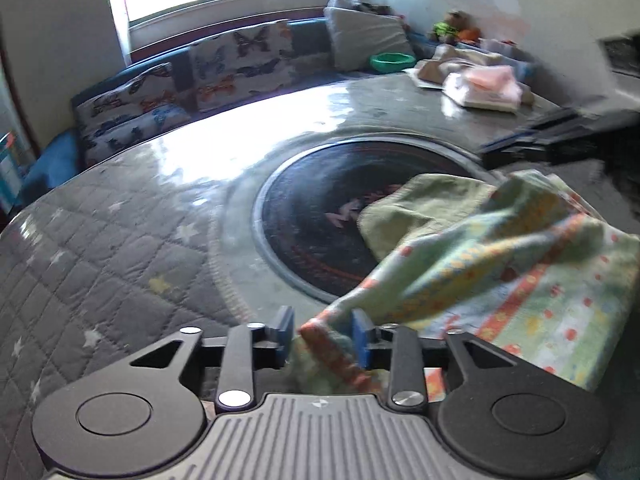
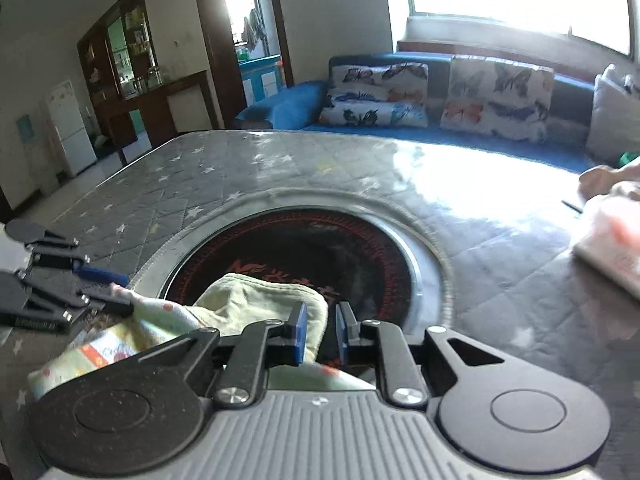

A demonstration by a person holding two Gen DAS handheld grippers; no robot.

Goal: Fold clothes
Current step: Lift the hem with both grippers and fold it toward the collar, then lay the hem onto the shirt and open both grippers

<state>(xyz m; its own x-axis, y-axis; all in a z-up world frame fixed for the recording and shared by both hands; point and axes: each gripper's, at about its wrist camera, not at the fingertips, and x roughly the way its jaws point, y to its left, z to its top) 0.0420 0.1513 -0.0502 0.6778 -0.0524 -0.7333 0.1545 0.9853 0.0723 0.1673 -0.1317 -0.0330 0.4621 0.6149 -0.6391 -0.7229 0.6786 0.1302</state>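
While left gripper [image 1: 325, 336] pinches cloth [image 1: 500, 264] corner, right gripper [image 2: 321, 330] fingers stand apart beside its green edge, over table [image 1: 120, 240].

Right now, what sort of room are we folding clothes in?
Most likely a home living room: a blue sofa with butterfly-print cushions under a window, a white fridge, and a quilted grey star-patterned table cover.

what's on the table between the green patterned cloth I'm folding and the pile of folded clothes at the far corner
Left wrist view: only bare quilted table cover and the round burner's rim between cloth and pile.
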